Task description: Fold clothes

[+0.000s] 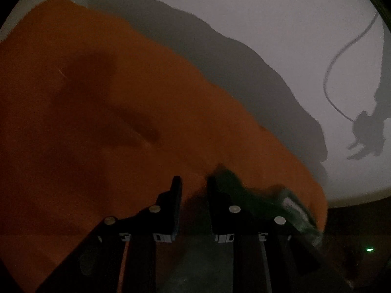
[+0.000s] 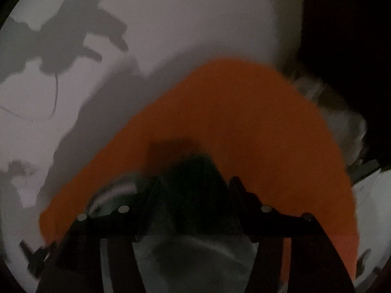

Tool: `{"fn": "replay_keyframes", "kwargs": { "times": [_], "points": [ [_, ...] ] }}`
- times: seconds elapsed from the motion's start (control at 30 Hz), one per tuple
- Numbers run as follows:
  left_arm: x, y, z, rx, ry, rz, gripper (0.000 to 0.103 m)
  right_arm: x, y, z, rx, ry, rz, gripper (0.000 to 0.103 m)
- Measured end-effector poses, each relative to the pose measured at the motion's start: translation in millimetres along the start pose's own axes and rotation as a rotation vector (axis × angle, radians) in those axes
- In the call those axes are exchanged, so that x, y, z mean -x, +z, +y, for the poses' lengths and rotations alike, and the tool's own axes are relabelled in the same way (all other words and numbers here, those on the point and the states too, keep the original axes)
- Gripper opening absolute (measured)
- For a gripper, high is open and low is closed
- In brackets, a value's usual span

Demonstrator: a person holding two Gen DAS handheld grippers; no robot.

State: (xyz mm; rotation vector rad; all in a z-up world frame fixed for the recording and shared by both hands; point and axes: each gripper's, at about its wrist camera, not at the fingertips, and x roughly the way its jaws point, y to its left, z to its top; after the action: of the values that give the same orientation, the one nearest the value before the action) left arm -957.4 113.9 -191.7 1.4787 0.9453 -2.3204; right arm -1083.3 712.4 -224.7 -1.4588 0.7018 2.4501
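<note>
Between the fingers of the left tool (image 1: 194, 183), which stand narrowly apart, an edge of the orange garment (image 1: 110, 102) appears to pass; a dark green trim (image 1: 244, 190) lies against the right-hand finger, though blur leaves the grip uncertain. From there the cloth runs up and to the left over the white worktop (image 1: 268, 24). At the right tool (image 2: 193, 183) the jaws are spread wide around a dark fold (image 2: 193, 168), with the garment spreading ahead and rightward, so both tools are set along its near edge.

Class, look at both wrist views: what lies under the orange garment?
The orange garment lies over a pale tabletop, bare beyond its edge with its shadow. Whatever sits beneath the cloth itself is covered.
</note>
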Motion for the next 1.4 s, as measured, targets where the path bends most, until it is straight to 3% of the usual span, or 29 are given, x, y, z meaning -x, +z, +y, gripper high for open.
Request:
{"fn": "replay_keyframes", "kwargs": {
  "times": [0.1,0.17,0.33,0.4,0.43,0.57,0.63,0.67,0.73,0.77,0.83,0.9,0.97,1.0,1.1,1.2,1.23,1.3,1.4],
  "points": [
    [33,-22,5,-0.08,-0.019,-0.011,0.022,39,-9,-5,0.084,0.018,-0.047,0.057],
    [58,-62,3,-0.198,-0.047,-0.02,0.022,66,-42,-7,0.154,0.084,-0.044,0.057],
    [76,-199,-45,-0.487,-0.121,-0.077,0.022,87,-201,15,0.337,0.172,-0.007,0.057],
    [64,-243,-67,-0.578,-0.124,-0.079,0.022,81,-262,39,0.425,0.211,-0.022,0.034],
    [48,-267,-80,-0.617,-0.13,-0.055,0.022,75,-286,52,0.464,0.205,-0.035,0.029],
    [0,-311,-100,-0.683,-0.07,-0.026,0.022,37,-332,91,0.514,0.203,-0.008,0.005],
    [-21,-305,-84,-0.675,-0.006,-0.024,0.023,10,-338,97,0.538,0.154,0.034,0.001],
    [-25,-298,-79,-0.662,-0.013,-0.005,0.022,-4,-339,95,0.536,0.144,0.063,0.0],
    [-25,-289,-65,-0.643,-0.013,0.0,0.007,-17,-334,86,0.521,0.172,0.112,0.0],
    [-20,-283,-58,-0.643,-0.004,-0.011,0.006,-17,-329,81,0.518,0.186,0.128,0.0],
    [-10,-275,-40,-0.686,0.016,-0.035,0.006,5,-321,69,0.559,0.126,0.055,0.0],
    [-6,-265,-18,-0.726,0.014,-0.017,0.005,12,-312,32,0.581,0.021,0.007,0.0],
    [2,-259,2,-0.789,0.145,-0.064,0.005,6,-296,-19,0.508,0.04,0.054,0.0],
    [5,-254,14,-0.793,0.18,-0.069,0.005,8,-290,-37,0.498,0.01,0.043,0.0],
    [6,-245,45,-0.757,0.187,-0.025,0.005,14,-272,-85,0.452,-0.136,-0.01,0.0],
    [23,-244,51,-0.758,0.232,-0.059,0.005,14,-255,-127,0.309,-0.13,0.049,0.0],
    [36,-242,48,-0.725,0.233,-0.088,0.005,21,-252,-127,0.302,-0.135,0.041,0.0],
    [55,-239,20,-0.696,0.114,-0.134,0.006,51,-250,-95,0.376,-0.082,-0.038,0.001],
    [52,-245,-25,-0.704,-0.034,-0.096,0.009,61,-251,-33,0.457,0.091,-0.037,0.001]
  ]
}}
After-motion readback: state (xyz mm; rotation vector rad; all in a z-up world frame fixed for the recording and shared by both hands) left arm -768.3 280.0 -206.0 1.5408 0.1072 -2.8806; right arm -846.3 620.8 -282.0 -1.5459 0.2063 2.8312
